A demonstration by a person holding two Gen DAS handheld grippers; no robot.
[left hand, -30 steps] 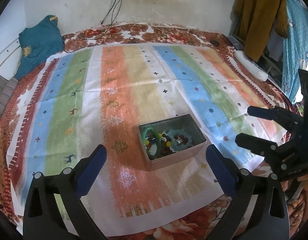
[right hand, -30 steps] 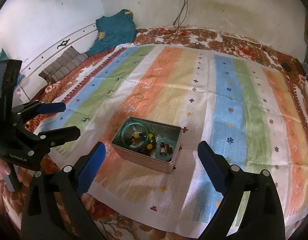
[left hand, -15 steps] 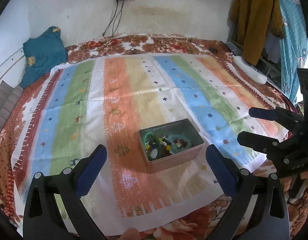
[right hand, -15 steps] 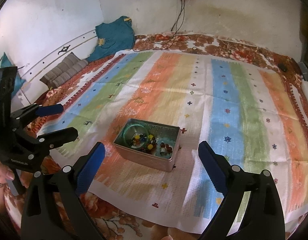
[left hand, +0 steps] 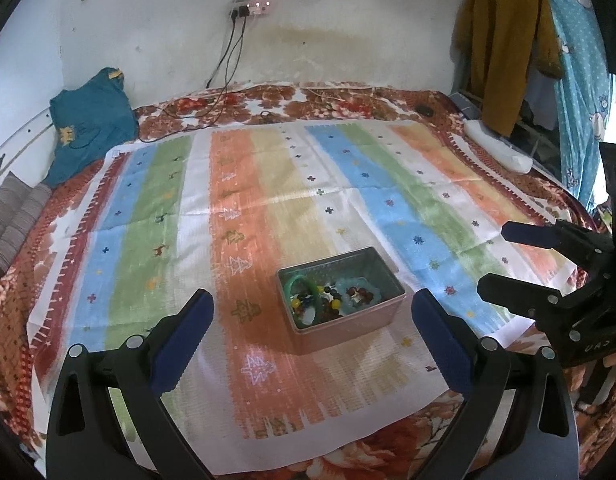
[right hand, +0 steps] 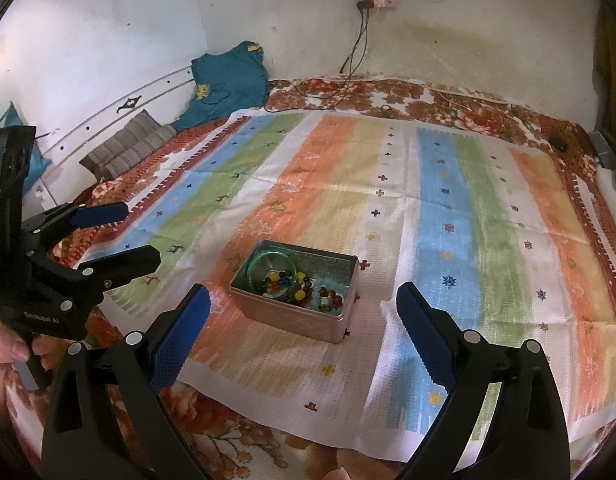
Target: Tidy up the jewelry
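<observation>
1. The striped cloth (left hand: 268, 184) is the big thing here, spread flat over a floral bedspread (left hand: 347, 100) that shows as a border on all sides. Most of the cloth is bare, so there's loads of open room around the middle.
2. The far edge runs up to a white wall (left hand: 347, 20), with cables hanging from a socket (left hand: 250, 7). A teal garment (left hand: 88, 128) sits in the left corner, and clothes hang at the right (left hand: 499, 48).
3. The left gripper (left hand: 311, 332) hangs over the near edge of the cloth, fingers spread wide, nothing between them.
4. The right gripper (right hand: 302, 332) is the same deal: blue pads far apart, empty, hovering just short of the tin. Each gripper shows up at the side of the other's view, well clear of each other.
5. The metal tin (right hand: 296, 312) sits open on the cloth near its front edge, between both grippers, free space on every side.
6. Inside: a green bangle (right hand: 270, 264) leaning at the left end, and a jumble of coloured beads (right hand: 296, 286) beside it.
</observation>
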